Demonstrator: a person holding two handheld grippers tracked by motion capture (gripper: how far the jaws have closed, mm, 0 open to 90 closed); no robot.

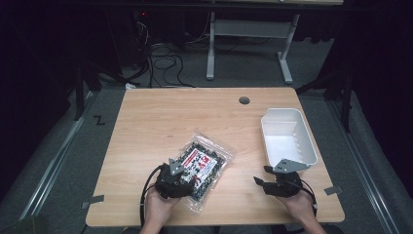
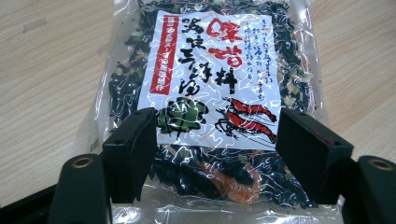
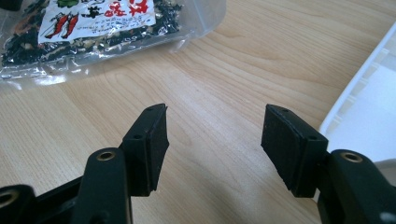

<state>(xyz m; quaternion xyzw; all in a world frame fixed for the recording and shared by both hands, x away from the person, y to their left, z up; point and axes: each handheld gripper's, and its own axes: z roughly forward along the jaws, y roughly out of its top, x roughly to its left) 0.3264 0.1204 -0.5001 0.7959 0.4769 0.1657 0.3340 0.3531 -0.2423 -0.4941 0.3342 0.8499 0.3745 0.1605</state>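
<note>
Here the left tool [image 2: 215,149] hangs over the near end of the seaweed packet [image 2: 210,88], jaws apart and astride it. The right tool [image 3: 212,140], jaws apart, hovers above bare surface [image 3: 243,60] beside the white bin [image 1: 287,136].

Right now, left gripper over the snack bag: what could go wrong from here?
1. The left gripper has its jaws open over the flat middle of the bag; closing there may only pinch slick film and slip, or crush the dried contents.
2. The white bin sits across the table beside the open right gripper; a limp bag carried over could sag and snag its rim.
</note>
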